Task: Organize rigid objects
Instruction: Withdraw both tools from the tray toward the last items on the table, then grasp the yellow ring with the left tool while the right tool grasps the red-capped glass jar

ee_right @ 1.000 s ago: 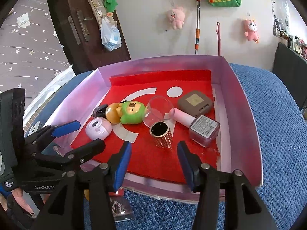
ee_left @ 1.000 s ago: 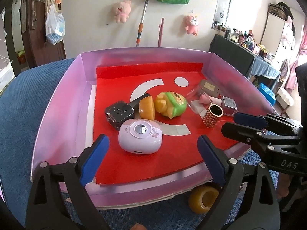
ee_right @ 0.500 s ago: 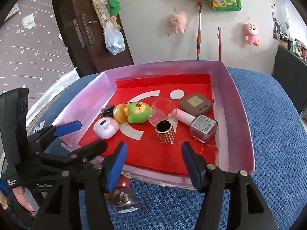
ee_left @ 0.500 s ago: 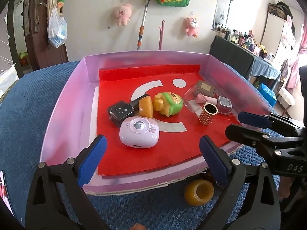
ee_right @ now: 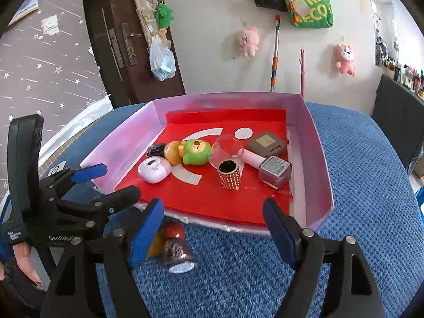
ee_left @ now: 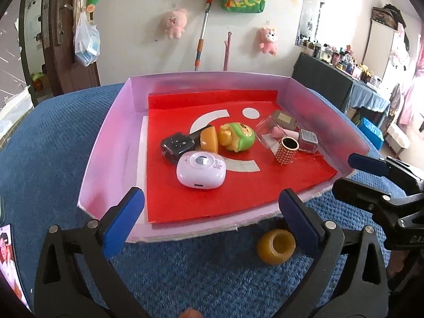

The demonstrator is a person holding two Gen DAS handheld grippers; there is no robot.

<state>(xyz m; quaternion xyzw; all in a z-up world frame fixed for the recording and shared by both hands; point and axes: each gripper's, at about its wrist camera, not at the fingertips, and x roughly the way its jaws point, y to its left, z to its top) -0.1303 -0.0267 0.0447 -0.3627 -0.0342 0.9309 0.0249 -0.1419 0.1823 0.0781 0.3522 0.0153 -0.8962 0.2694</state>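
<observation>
A pink-walled tray (ee_left: 114, 143) with a red floor holds several rigid items: a white rounded device (ee_left: 201, 170), a black starry case (ee_left: 176, 145), a green-and-yellow toy (ee_left: 237, 138), a gold studded cylinder (ee_left: 286, 151) and a pink square bottle (ee_left: 307, 141). An amber jar (ee_left: 275, 246) lies on the blue cloth in front of the tray. Beside it is a red-capped bottle (ee_right: 176, 249). My left gripper (ee_left: 210, 222) hangs over the tray's near edge, its jaws opening with nothing between them. My right gripper (ee_right: 213, 230) is also opening and empty, just above the cloth.
A clear glass (ee_right: 225, 148), a pink tube (ee_right: 251, 157) and a brown square box (ee_right: 266, 143) lie at the tray's (ee_right: 318, 164) back right. Blue textured cloth (ee_right: 357, 185) surrounds the tray. A phone (ee_left: 8, 254) lies at the near left. A door and a wall stand behind.
Both grippers have drawn back from the tray and their jaws have spread wider. The amber jar and the red-capped bottle in front of the tray have come into fuller view.
</observation>
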